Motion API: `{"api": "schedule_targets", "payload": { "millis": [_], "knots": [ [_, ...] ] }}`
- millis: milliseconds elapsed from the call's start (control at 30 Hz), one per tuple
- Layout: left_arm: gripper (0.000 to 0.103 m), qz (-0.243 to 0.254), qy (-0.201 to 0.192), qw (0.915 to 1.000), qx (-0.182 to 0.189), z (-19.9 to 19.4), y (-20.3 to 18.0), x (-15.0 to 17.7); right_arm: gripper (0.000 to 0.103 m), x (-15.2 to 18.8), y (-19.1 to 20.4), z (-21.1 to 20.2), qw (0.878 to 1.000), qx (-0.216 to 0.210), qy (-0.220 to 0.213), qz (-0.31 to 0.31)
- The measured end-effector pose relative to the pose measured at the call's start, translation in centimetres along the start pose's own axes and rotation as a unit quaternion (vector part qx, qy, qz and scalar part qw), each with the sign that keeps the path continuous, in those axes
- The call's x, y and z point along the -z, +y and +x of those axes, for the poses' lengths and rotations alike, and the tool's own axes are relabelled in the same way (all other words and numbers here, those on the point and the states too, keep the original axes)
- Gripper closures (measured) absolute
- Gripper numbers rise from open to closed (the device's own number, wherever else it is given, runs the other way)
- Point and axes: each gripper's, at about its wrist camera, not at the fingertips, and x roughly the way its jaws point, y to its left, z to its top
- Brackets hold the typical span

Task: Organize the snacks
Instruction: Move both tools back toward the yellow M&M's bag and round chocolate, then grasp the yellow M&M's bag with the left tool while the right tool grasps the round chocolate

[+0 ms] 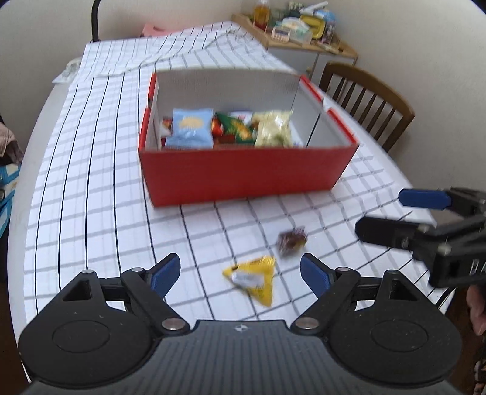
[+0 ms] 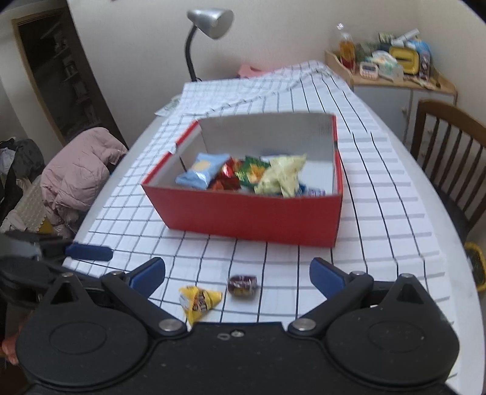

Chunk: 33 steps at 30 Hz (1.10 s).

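Observation:
A red box [image 1: 243,173] [image 2: 252,212] on the checked tablecloth holds several snack packs, among them a light blue one [image 1: 191,127] [image 2: 203,170] and a pale yellow one [image 1: 275,129] [image 2: 284,176]. A yellow triangular snack [image 1: 253,278] [image 2: 199,300] and a small dark brown snack [image 1: 291,240] [image 2: 242,285] lie loose in front of the box. My left gripper [image 1: 240,272] is open and empty, just short of the yellow snack. My right gripper [image 2: 238,275] is open and empty above both loose snacks; it also shows in the left wrist view [image 1: 391,212].
A wooden chair [image 1: 369,97] [image 2: 446,142] stands at the table's right side. A shelf with jars and boxes [image 1: 297,27] [image 2: 391,63] is at the back right. A desk lamp [image 2: 206,27] stands at the far edge. A pink jacket [image 2: 79,170] lies left.

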Motion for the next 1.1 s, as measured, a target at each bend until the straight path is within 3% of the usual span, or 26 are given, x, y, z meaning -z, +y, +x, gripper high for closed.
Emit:
{"api": "schedule_targets", "payload": {
  "millis": [300, 600, 967, 1100],
  "knots": [
    [0.017, -0.002, 0.039, 0.9991, -0.017, 3.5, -0.4, 2.1, 0.009, 0.9, -0.8, 3.9, 0.997, 0.001, 0.06, 0.045],
    [0.017, -0.013, 0.052, 0.9984, -0.02, 6.3, -1.0, 2.5, 0.014, 1.1, -0.5, 8.0, 0.994, 0.012, 0.104, 0.029],
    [0.017, -0.02, 0.053, 0.998, -0.026, 8.4, -1.6, 2.4, 0.029, 1.2, -0.1, 11.0, 0.991, 0.008, 0.134, 0.015],
    [0.037, -0.028, 0.062, 0.9975, -0.019, 9.0, -1.5, 2.2, 0.037, 1.3, 0.2, 11.5, 0.99, 0.005, 0.138, 0.007]
  ]
}}
